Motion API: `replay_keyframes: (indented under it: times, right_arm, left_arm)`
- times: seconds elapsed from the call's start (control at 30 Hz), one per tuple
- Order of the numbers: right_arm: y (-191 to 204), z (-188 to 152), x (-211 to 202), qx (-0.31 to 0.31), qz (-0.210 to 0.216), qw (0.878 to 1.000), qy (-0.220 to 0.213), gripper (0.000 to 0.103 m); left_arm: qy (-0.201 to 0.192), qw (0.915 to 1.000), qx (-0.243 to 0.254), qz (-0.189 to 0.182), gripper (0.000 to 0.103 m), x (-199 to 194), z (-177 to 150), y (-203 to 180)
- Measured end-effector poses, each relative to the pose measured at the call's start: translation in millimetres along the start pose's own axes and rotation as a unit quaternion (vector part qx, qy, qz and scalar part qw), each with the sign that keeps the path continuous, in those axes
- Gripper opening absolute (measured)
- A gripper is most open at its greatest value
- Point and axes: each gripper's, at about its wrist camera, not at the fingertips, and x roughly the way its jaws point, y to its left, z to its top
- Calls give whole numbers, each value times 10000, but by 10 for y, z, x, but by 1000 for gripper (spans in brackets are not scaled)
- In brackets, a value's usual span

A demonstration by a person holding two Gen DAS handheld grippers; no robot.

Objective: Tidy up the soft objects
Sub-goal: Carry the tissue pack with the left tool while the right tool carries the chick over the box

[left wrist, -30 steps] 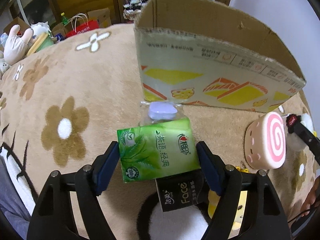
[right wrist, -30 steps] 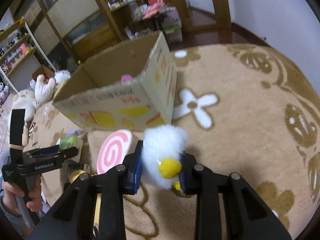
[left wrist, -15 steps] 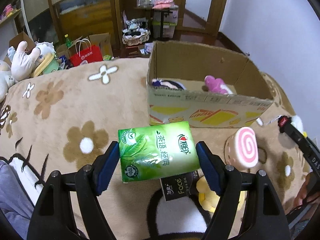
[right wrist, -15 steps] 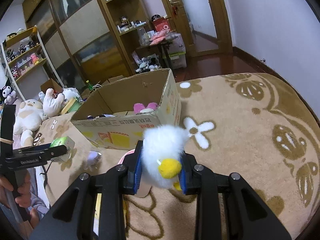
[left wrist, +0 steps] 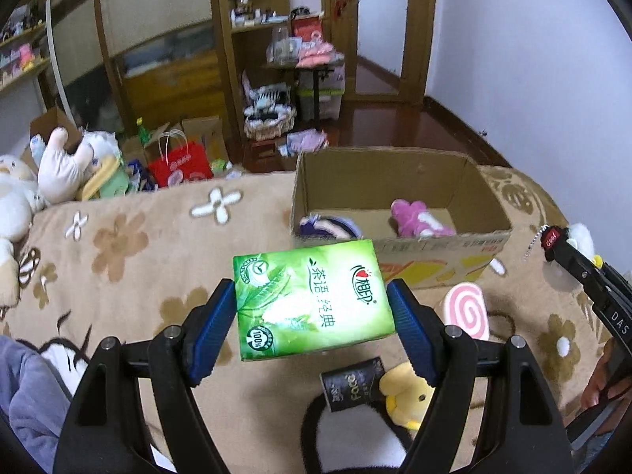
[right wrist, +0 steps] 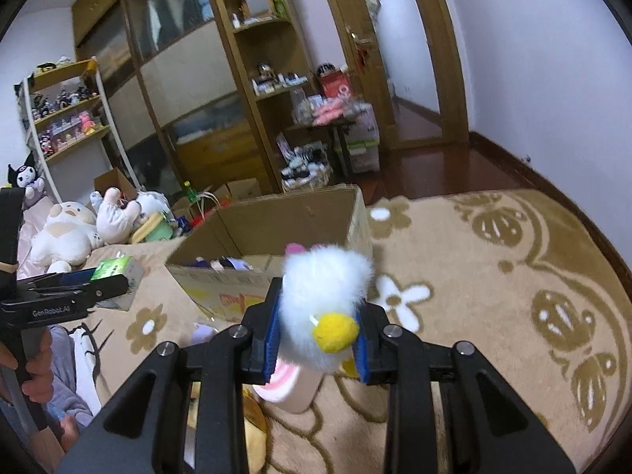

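The left gripper (left wrist: 312, 316) is clamping a green tissue pack (left wrist: 310, 300) in its jaws above the blanket (left wrist: 130, 276); the right gripper (right wrist: 318, 335) is pinching a white plush (right wrist: 322, 312) near the box (right wrist: 276, 237).

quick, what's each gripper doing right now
Left gripper: closed on the green tissue pack, held in the air.
Right gripper: closed on the white plush duck, held in the air.
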Motion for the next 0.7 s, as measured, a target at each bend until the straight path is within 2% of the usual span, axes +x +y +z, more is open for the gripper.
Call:
replay_keyframes:
  times: [0.43,0.63,0.7]
  right_arm:
    - [257,403,95,-401,237,9979,-442,32]
    - [317,521,266,-544,300,9969,-477,32]
    - [321,558,342,-563,301,9967,-493,32]
  left_arm:
    - [-1088,9939,142,-61,76,-152,372,-241]
    - [-1368,9884,652,34,77,-28,579,-436]
    - [-1352,9884,692,14,77,52,639,-487]
